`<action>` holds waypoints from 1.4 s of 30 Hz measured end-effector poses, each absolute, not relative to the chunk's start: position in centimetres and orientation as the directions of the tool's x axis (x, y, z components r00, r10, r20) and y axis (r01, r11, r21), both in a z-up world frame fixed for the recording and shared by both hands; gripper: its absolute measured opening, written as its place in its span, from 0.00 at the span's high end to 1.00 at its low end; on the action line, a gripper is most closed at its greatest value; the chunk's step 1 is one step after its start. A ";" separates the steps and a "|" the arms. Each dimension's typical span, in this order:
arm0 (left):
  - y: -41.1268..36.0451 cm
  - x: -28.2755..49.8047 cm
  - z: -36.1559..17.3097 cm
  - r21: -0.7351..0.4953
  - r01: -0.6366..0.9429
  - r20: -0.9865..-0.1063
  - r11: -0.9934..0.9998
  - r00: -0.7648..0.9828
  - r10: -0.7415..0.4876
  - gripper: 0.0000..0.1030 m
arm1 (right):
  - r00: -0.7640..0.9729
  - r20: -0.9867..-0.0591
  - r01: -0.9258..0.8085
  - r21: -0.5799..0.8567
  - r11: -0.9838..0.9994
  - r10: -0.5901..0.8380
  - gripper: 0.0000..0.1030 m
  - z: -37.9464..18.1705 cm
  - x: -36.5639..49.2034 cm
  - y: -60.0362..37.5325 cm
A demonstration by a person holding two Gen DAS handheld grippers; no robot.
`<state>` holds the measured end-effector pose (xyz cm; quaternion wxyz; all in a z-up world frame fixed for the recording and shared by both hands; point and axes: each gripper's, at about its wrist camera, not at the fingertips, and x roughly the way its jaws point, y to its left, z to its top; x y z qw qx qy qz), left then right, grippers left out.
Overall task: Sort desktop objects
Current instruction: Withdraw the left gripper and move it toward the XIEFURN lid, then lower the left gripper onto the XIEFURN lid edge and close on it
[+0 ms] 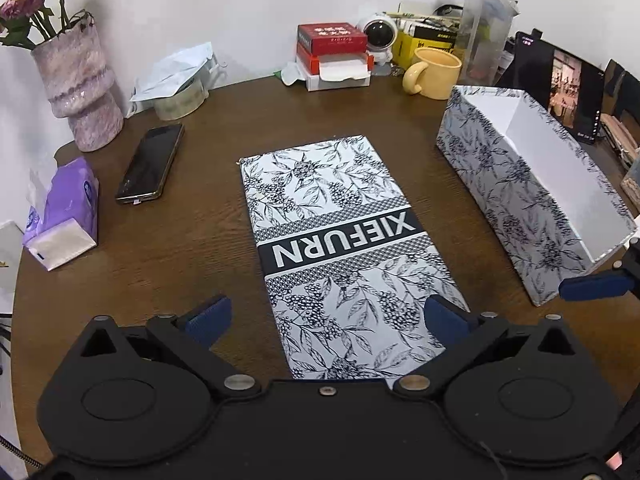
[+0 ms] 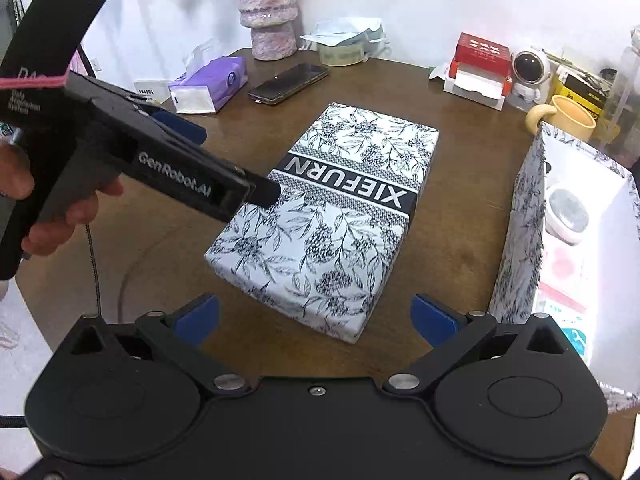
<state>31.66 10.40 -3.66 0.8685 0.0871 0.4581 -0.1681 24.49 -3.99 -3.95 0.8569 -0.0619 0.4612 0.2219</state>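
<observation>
Both grippers are held low with jaws spread wide: left gripper point(image 1: 326, 320), right gripper point(image 2: 316, 318), nothing gripped.

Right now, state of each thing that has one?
box lid: off, flat on table
open box: uncovered, items inside
phone: screen dark
tablet: screen on
left gripper: open
right gripper: open

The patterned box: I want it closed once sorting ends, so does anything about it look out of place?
Yes. The lid lies flat mid-table, apart from the open box at the right, and skewed to it. The box already holds items. Nothing looks spilled or damaged.
</observation>
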 end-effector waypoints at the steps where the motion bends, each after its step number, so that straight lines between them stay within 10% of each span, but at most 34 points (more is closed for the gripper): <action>1: 10.4 31.9 -3.9 -0.003 0.367 -0.827 0.930 0.522 -0.208 0.00 | 0.476 -0.818 -0.438 0.098 0.894 0.323 0.00 -4.0 24.8 -3.9; 42: 8.7 41.1 -11.5 -0.052 0.333 -0.877 0.942 0.435 -0.203 0.00 | 0.402 -0.855 -0.238 0.246 0.940 0.326 0.00 -13.3 37.0 -5.0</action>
